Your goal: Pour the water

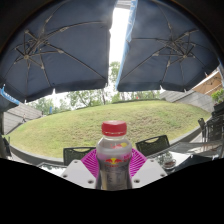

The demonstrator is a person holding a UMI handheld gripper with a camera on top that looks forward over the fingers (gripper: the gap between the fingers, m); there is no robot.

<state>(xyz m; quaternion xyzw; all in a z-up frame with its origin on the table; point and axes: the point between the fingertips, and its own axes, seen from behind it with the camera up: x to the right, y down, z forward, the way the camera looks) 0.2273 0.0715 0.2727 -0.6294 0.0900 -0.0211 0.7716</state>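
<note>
A bottle (pixel 114 155) with a red cap, a Red Bull label and dark liquid stands upright between my fingers. My gripper (pixel 113 163) is shut on the bottle, its pink pads (pixel 93 160) pressing on both sides of the body. The bottle is held up in the air, above the level of the chairs. Its lower part is hidden below the fingers. No cup or other vessel shows.
Two large dark parasols (pixel 60 50) spread overhead with a bright gap between them. A green lawn (pixel 90 125) lies beyond, with trees behind it. Dark chair backs (pixel 152 145) stand just beyond the fingers on both sides.
</note>
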